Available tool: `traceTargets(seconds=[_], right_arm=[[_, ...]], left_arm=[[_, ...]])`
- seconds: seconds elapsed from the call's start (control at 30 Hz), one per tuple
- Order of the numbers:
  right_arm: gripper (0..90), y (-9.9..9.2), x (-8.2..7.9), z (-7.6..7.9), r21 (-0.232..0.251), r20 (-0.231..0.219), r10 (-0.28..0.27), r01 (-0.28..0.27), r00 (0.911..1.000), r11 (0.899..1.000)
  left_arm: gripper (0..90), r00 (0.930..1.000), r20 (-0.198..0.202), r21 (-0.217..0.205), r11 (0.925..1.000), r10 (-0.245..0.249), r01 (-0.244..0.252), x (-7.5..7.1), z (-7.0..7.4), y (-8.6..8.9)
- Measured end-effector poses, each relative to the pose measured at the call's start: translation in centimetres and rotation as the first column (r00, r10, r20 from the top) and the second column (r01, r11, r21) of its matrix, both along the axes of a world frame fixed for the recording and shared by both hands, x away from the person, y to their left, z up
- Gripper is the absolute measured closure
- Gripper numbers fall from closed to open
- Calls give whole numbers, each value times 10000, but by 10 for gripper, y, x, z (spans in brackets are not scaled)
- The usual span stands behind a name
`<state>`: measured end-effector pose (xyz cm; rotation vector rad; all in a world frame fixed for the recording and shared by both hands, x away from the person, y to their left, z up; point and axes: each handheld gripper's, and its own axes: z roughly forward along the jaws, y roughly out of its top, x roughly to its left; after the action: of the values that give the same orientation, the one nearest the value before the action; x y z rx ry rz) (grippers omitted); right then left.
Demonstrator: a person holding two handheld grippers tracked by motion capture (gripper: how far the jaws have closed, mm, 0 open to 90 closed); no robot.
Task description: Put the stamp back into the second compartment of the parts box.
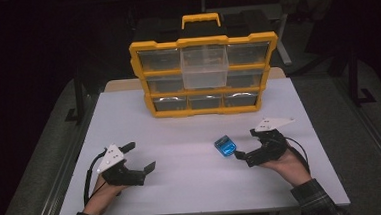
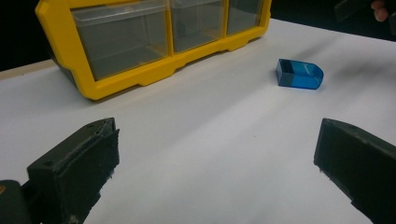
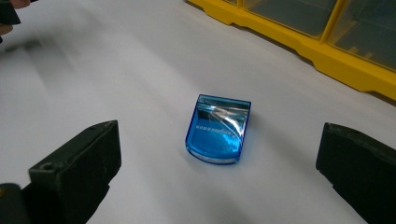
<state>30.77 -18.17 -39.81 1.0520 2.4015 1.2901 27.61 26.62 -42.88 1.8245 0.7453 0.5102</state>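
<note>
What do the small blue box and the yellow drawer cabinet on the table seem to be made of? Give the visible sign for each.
Blue box: probably clear tinted plastic, glossy; the table shows through it and its top carries a bright reflection.
Drawer cabinet: the yellow frame looks like moulded opaque plastic with a smooth, slightly shiny finish; its drawers look like clear, colourless plastic, since you can see into them.

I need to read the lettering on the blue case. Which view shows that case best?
The right gripper view: the blue case lies close, between the open fingers, top face and faint lettering visible. The left gripper view shows it farther off, edge-on; the high view shows it small.
</note>
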Motion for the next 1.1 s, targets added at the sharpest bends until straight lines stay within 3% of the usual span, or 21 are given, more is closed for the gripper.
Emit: traceTargets(seconds=[0.47, 1.1], right_arm=[[0, 29, 29, 7, -643, -166, 312, -322, 9994, 9974], [75, 60, 63, -12, -1643, -1329, 114, -334, 9911, 9858]], left_arm=[[0, 10000, 3, -263, 9996, -42, 43, -3, -2, 5], [0, 9999, 2, -423, 9990, -112, 112, -3, -2, 4]])
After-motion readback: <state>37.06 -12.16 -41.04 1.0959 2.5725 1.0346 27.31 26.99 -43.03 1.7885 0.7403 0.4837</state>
